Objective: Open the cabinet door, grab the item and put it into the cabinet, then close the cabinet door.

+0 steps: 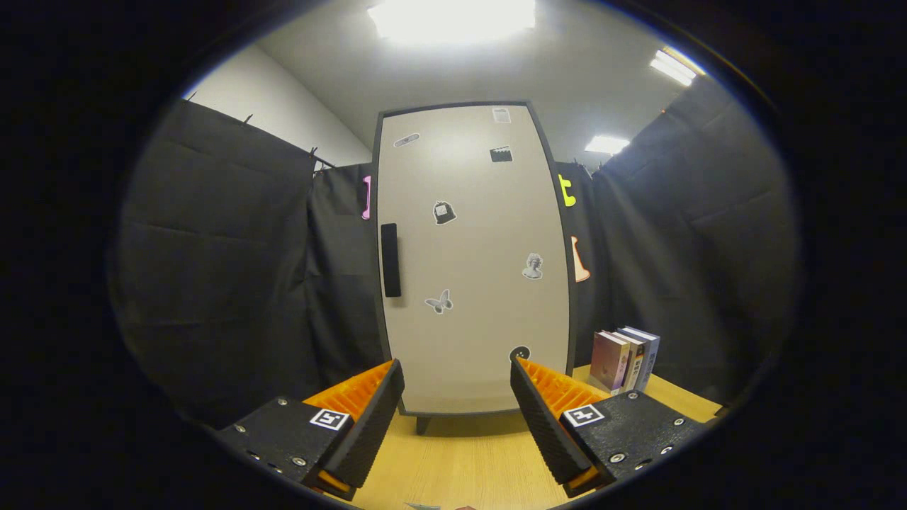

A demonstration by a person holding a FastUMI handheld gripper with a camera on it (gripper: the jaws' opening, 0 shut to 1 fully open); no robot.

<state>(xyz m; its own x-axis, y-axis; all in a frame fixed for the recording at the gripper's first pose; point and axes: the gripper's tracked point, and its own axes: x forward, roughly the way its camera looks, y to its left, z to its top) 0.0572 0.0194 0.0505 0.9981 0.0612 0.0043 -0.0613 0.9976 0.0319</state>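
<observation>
Cabinet door [473, 262] is closed, standing tall on the table [468, 453], straight ahead of the jaws and apart from them. The gripper [457, 418] has its jaws wide open and holds nothing. The dark handle [390, 260] runs up and down near the door's left edge, higher than the jaws and a bit left of the middle. So the jaws likely need to go forward, up and left to reach it. The books [625, 360] stand beside the cabinet, just past the right jaw.

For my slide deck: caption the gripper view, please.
Open gripper faces closed cabinet door, handle at its left; books stand beside it.
</observation>
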